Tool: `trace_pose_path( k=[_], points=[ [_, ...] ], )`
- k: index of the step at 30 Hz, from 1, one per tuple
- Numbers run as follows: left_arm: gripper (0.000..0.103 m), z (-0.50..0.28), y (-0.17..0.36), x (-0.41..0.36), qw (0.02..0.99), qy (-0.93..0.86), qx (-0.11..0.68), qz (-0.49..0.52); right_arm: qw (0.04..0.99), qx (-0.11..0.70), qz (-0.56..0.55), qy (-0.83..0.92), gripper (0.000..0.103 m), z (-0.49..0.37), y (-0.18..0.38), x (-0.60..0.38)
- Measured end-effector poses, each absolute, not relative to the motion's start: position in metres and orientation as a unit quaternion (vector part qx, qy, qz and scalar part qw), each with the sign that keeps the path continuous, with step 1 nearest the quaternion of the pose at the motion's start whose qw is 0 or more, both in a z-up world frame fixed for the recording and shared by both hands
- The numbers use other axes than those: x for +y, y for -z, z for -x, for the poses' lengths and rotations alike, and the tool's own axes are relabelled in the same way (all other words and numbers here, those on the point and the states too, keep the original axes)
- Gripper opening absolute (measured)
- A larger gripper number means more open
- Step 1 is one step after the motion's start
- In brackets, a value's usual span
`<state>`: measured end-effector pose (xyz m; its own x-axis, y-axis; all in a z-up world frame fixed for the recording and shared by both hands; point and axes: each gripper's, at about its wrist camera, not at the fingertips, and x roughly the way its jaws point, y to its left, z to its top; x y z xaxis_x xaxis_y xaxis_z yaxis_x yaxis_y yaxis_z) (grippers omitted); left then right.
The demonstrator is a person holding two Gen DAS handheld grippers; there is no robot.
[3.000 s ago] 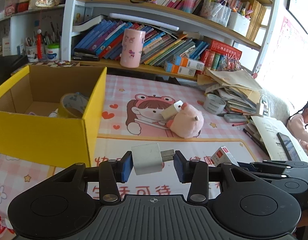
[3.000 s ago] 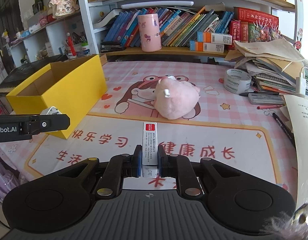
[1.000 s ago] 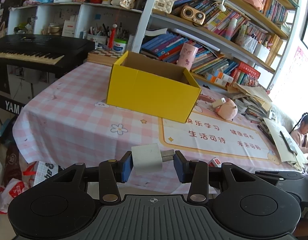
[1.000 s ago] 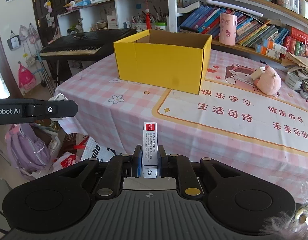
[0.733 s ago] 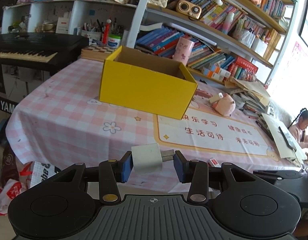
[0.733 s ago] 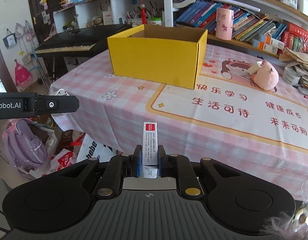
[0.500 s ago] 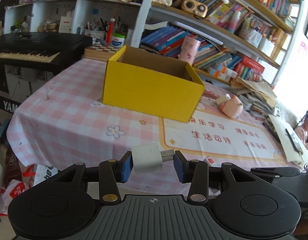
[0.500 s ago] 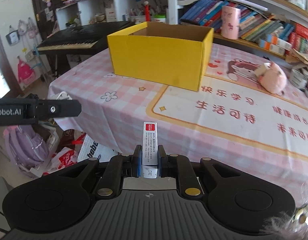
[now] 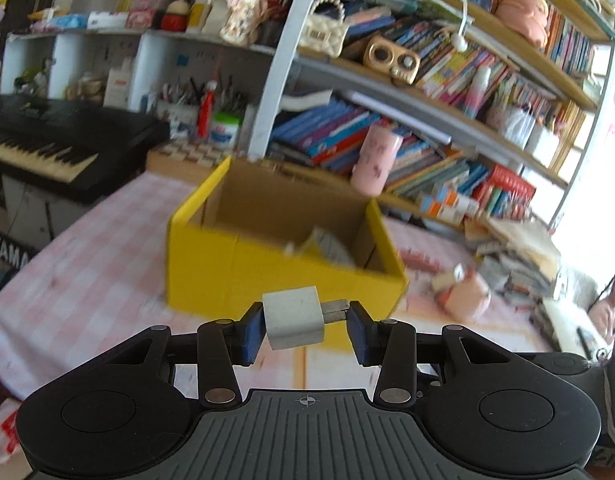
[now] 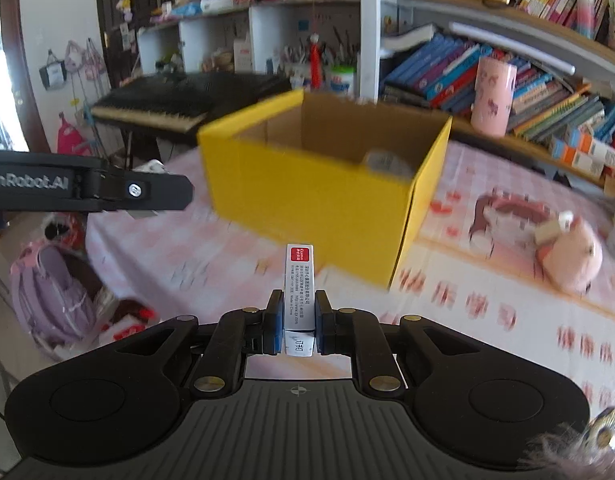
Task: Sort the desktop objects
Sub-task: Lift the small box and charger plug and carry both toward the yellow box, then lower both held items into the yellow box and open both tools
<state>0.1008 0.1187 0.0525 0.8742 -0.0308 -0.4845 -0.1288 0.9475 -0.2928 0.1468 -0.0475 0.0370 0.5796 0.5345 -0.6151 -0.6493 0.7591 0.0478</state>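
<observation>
My left gripper [image 9: 305,330] is shut on a white charger plug [image 9: 293,317], its metal prongs against the right pad. My right gripper [image 10: 295,326] is shut on a narrow white box with a red label [image 10: 299,286]. The open yellow cardboard box [image 9: 267,276] stands on the pink checked tablecloth ahead of both grippers; it also shows in the right wrist view [image 10: 319,196]. A tape roll [image 10: 387,162] lies inside it. The left gripper's side [image 10: 87,188] shows at the left of the right wrist view, level with the yellow box.
A pink plush toy [image 10: 575,256] lies on the table right of the box. A pink cup [image 10: 492,98] and rows of books stand on the shelf behind. A black keyboard piano [image 9: 47,148] is to the left. A stack of papers [image 9: 515,252] lies at the right.
Both grippers have moved forward toward the yellow box, which now looks much larger and closer. Each still holds its object. The view is blurred by motion.
</observation>
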Motion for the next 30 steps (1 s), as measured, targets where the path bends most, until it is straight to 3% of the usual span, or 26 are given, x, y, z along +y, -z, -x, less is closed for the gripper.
trace_pose_path(
  k=[12, 30],
  points=[
    [0.042, -0.171, -0.079, 0.130, 0.966, -0.075, 0.211, 0.128, 0.907, 0.234, 0.056, -0.345, 0.013, -0.234, -0.090, -0.055],
    [0.042, -0.247, -0.060, 0.134, 0.962, -0.097, 0.250, 0.048, 0.896, 0.246, 0.074, -0.361, 0.013, -0.325, -0.068, -0.031]
  ],
)
